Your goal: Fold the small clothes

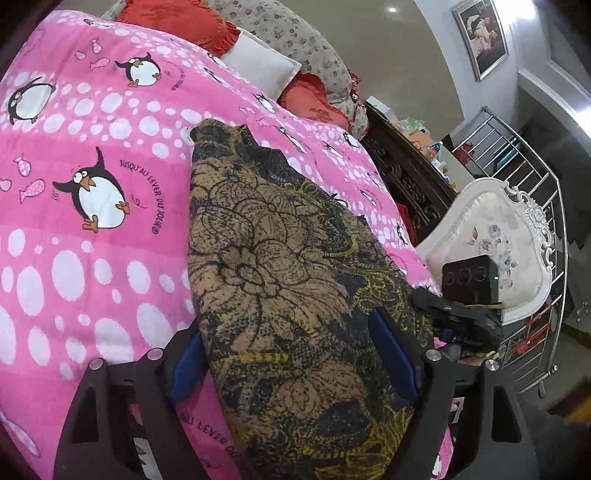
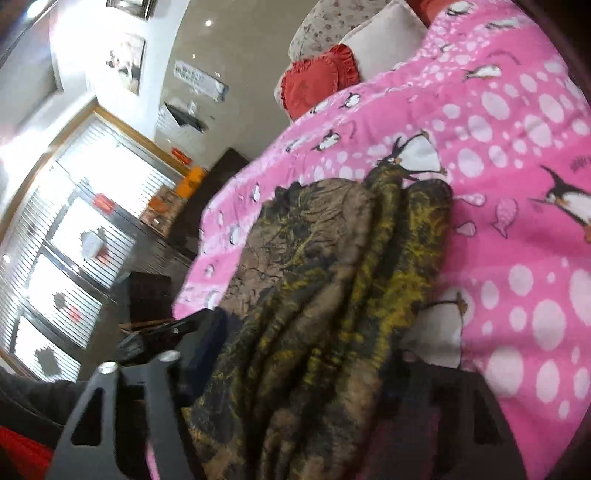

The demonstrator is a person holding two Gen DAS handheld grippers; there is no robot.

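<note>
A brown, black and yellow flower-print garment (image 1: 280,266) lies as a long folded strip on the pink penguin blanket (image 1: 92,122). My left gripper (image 1: 288,328) straddles its near end, and its blue pads (image 1: 190,363) stand wide at either edge over flat cloth. In the right wrist view the same garment (image 2: 325,280) is bunched into lengthwise pleats. It runs between the fingers of my right gripper (image 2: 306,343), which press on it. That view is blurred, and the finger on the right is a dark smear. The right gripper (image 1: 458,321) also shows at the garment's right edge.
Red frilled cushions (image 1: 184,22), a white pillow (image 1: 258,62) and a flowered pillow lie at the head of the bed. To the right are a dark carved bed frame (image 1: 406,177), a white ornate chair (image 1: 491,243) and a metal rack (image 1: 524,158). Windows (image 2: 74,221) stand beyond the bed's edge.
</note>
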